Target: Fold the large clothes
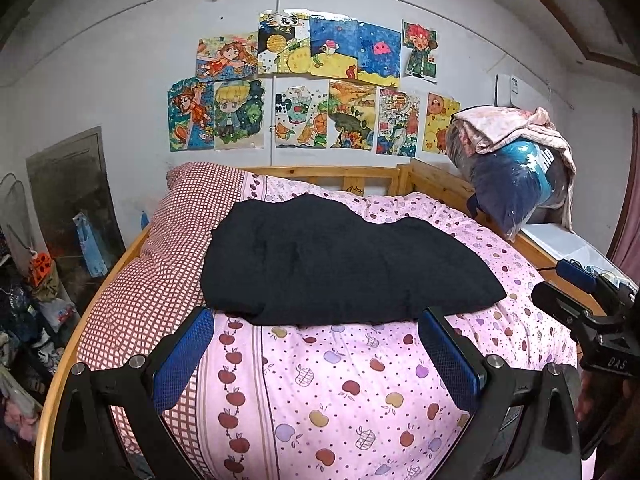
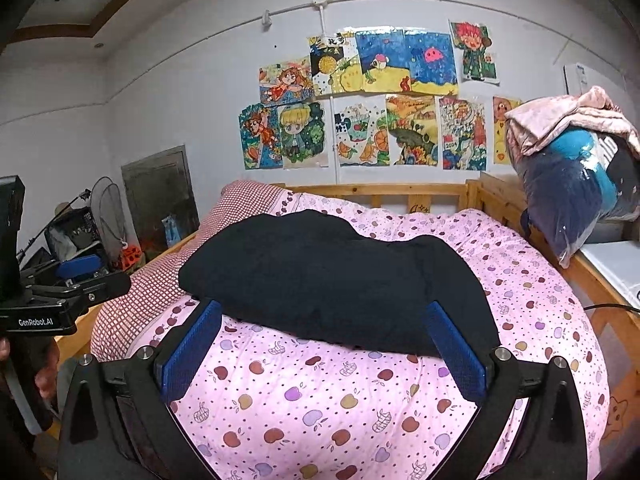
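Both claws wide open, gripping nothing: left claw, right claw. Black garment bunched on the bed just ahead of the fingertips. Best to pinch the near hem at both corners, then lift evenly.

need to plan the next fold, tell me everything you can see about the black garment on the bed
The black garment is a large piece of dark, soft-looking cloth, too dark to make out sleeves or seams. It lies in a rough, uneven heap, seemingly folded over itself, with a dip in its far edge. It rests on the pink apple-print quilt, its left edge over the red checked bedding. Both tongs, left and right, are open, not gripping it.
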`<control>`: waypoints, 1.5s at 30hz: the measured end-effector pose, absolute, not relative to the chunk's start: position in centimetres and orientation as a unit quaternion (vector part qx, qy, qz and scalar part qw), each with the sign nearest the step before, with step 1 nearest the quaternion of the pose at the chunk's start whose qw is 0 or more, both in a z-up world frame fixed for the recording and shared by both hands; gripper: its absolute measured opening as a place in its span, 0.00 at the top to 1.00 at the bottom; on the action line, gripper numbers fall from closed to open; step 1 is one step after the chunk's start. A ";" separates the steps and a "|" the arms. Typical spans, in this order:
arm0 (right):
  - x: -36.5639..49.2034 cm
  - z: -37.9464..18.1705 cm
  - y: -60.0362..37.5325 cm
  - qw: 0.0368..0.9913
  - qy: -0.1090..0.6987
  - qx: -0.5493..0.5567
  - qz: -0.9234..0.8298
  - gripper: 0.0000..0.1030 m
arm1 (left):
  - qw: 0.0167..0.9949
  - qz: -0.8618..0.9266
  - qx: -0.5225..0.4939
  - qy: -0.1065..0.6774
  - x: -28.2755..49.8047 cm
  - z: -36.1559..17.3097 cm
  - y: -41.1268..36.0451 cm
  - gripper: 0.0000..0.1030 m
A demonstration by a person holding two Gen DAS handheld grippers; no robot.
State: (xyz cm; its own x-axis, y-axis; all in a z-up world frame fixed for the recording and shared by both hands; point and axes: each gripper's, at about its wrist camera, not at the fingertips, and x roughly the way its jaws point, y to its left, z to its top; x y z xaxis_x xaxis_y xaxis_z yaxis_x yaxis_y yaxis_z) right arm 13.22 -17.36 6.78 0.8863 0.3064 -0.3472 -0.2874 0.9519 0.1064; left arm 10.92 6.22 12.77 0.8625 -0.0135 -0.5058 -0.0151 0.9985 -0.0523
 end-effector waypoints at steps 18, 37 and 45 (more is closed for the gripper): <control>11.7 3.9 -16.5 0.978 0.169 0.017 0.122 0.02 | 0.969 0.027 -0.026 0.244 9.1 10.3 6.3 0.00; 13.1 2.1 -16.7 0.976 0.182 0.026 0.118 0.02 | 0.966 0.031 -0.028 0.257 10.6 7.8 6.1 0.00; 13.1 2.0 -16.8 0.975 0.184 0.026 0.118 0.02 | 0.965 0.030 -0.029 0.257 10.6 7.7 5.9 0.00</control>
State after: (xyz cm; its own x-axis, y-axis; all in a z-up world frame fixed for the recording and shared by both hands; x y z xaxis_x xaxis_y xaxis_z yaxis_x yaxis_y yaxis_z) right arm 13.12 -16.80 1.99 0.9042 0.2400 -0.3533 -0.2206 0.9707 0.0948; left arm 10.59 5.87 7.73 0.8657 0.0420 -0.4988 -0.0721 0.9965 -0.0413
